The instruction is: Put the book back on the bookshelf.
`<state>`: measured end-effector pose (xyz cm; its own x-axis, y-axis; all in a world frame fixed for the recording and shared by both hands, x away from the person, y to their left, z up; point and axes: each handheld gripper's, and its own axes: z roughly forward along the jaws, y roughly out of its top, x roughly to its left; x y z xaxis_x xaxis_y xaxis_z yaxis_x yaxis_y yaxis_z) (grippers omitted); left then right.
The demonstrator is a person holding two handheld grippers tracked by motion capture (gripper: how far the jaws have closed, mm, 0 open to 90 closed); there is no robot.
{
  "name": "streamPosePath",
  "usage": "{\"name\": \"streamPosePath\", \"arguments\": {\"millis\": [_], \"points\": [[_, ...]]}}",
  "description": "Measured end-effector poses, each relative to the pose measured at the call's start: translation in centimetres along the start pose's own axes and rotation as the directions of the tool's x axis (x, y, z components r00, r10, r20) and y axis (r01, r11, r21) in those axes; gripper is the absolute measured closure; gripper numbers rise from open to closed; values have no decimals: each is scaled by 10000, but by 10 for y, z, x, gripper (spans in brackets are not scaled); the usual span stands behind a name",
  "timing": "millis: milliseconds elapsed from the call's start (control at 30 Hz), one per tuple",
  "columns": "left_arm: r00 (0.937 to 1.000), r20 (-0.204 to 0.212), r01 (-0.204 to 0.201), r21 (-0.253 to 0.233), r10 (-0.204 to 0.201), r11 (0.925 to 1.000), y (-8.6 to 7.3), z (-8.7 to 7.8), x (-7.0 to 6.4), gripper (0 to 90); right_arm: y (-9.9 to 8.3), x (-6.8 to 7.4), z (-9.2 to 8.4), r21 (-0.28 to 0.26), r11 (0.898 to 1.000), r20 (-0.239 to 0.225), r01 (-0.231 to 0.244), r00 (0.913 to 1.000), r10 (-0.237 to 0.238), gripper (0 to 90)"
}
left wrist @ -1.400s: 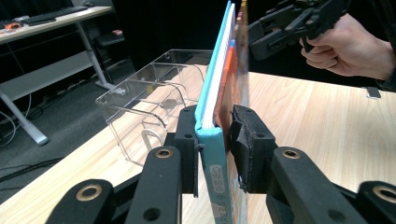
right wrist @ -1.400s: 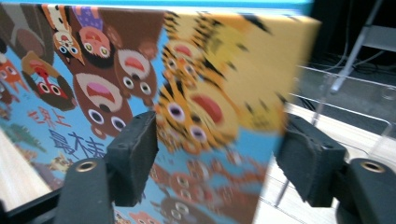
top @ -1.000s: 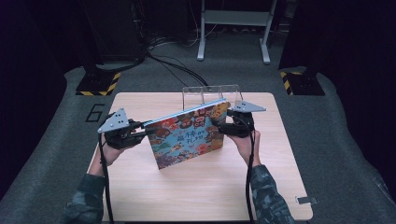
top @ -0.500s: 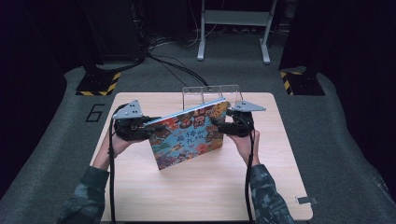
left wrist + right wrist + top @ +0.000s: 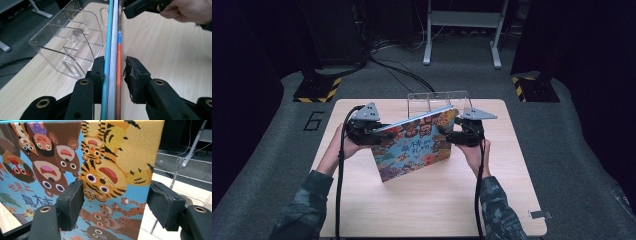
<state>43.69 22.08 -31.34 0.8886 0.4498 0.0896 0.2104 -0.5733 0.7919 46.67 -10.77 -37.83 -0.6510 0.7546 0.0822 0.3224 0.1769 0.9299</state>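
Observation:
A colourful picture book (image 5: 414, 145) stands upright on the wooden table (image 5: 422, 210), angled across it. My left gripper (image 5: 374, 134) straddles the book's upper left edge. In the left gripper view the book (image 5: 113, 37) runs edge-on between the jaws of my left gripper (image 5: 115, 72). One pad touches the blue cover and a sliver of gap shows at the other. These jaws have just been closing. My right gripper (image 5: 452, 134) sits at the book's upper right corner with its tip (image 5: 126, 10) against the front cover. My right gripper (image 5: 116, 202) stands open before the cover (image 5: 100, 157).
A clear acrylic rack (image 5: 437, 100) with several slots stands just behind the book at the table's far edge, also seen beside the book (image 5: 67, 47). Cables and stand legs (image 5: 462, 45) lie on the dark floor beyond. The person's forearms enter from the near edge.
My left gripper has slid right along the book's top edge, from beyond its left corner onto the book. The right gripper and the book have stayed put.

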Motion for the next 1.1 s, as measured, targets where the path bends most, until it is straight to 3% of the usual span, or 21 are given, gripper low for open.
{"name": "streamPosePath", "arguments": {"millis": [167,267,433,633,767,833,967,1100], "points": [[10000,-11,-19,185,19,9998,4,4,-1,690,0,0,-1,6,10000,-20,-49,10000,49,305],[9997,43,-262,373,261,9990,6,5,-2,728,0,0,-3,-75,10000,-75,1,10000,-2,297],[9999,146,-68,136,66,9999,4,5,-3,759,-1,-3,-9,-95,9997,-43,-205,9998,205,242],[9987,515,17,84,-21,10000,3,3,-6,782,-23,-13,-26,173,9989,534,-431,9977,421,181],[9986,523,-25,-77,29,10000,2,3,-10,793,-51,-28,-35,466,9930,1233,-1089,9871,1024,147],[9989,461,-22,-125,28,9999,2,3,-12,796,-67,-33,-37,938,9889,1738,-1151,9799,976,138],[9991,420,-30,-106,35,9999,1,1,-15,800,-103,-44,-35,1820,9696,2475,-1638,9619,1160,111],[9993,368,-10,15,10,10000,0,-3,-15,800,-134,-53,-31,2371,9523,3143,-1921,9427,1120,106]]}}
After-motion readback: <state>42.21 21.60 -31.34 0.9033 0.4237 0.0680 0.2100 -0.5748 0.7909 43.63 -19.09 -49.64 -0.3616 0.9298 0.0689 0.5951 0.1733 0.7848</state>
